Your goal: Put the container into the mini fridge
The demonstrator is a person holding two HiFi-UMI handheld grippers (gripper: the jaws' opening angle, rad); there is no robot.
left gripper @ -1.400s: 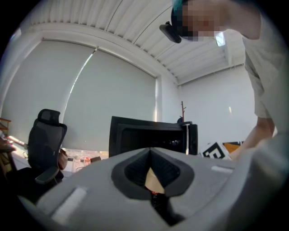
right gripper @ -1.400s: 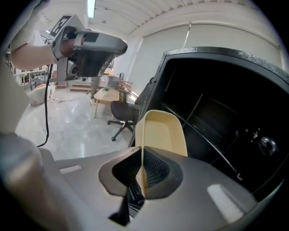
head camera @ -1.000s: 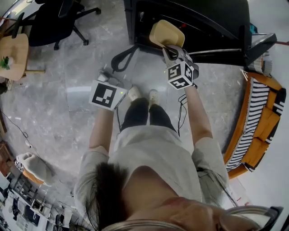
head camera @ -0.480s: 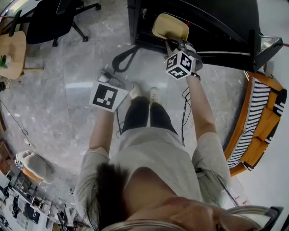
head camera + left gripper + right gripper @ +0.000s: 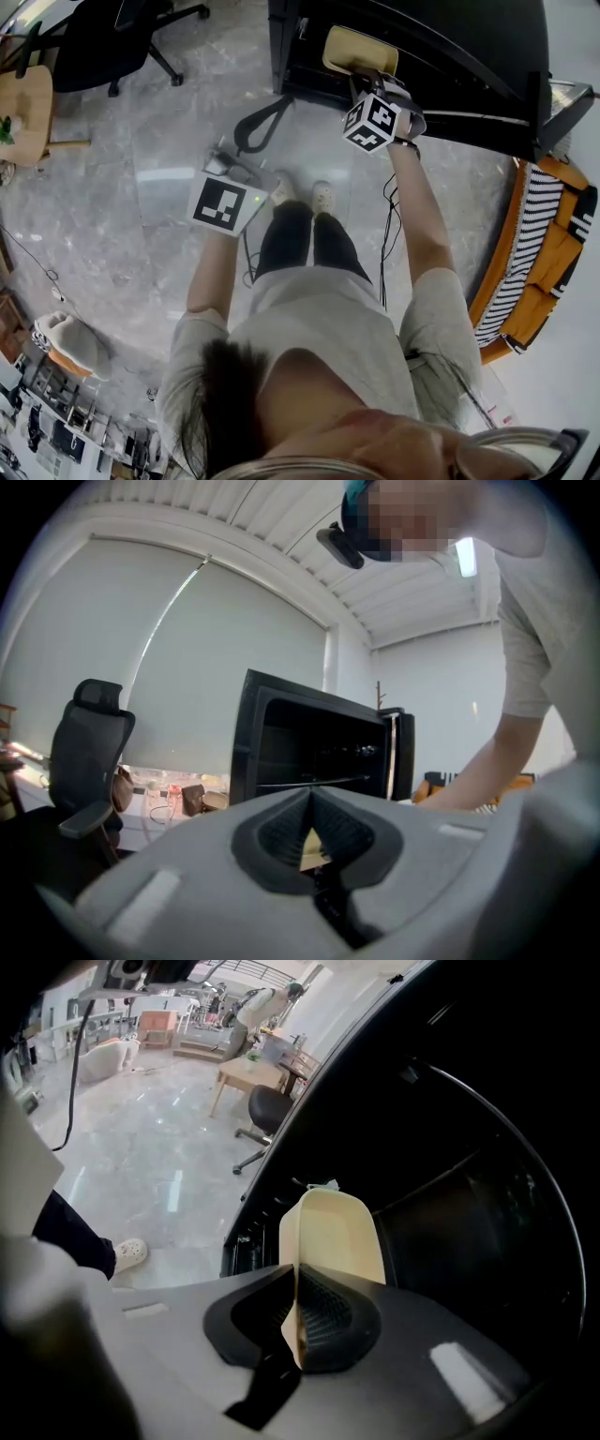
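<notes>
Head view, right gripper (image 5: 364, 81) extended, gripping container (image 5: 356, 49)

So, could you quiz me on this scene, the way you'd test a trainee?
1. True or false: the right gripper is clamped on the cream container.
2. The fridge is: A open, B shut, C lying on its side.
3. Fill in: the left gripper has its jaws together and holds ____.

Key: 1 true; 2 A; 3 nothing.
</notes>
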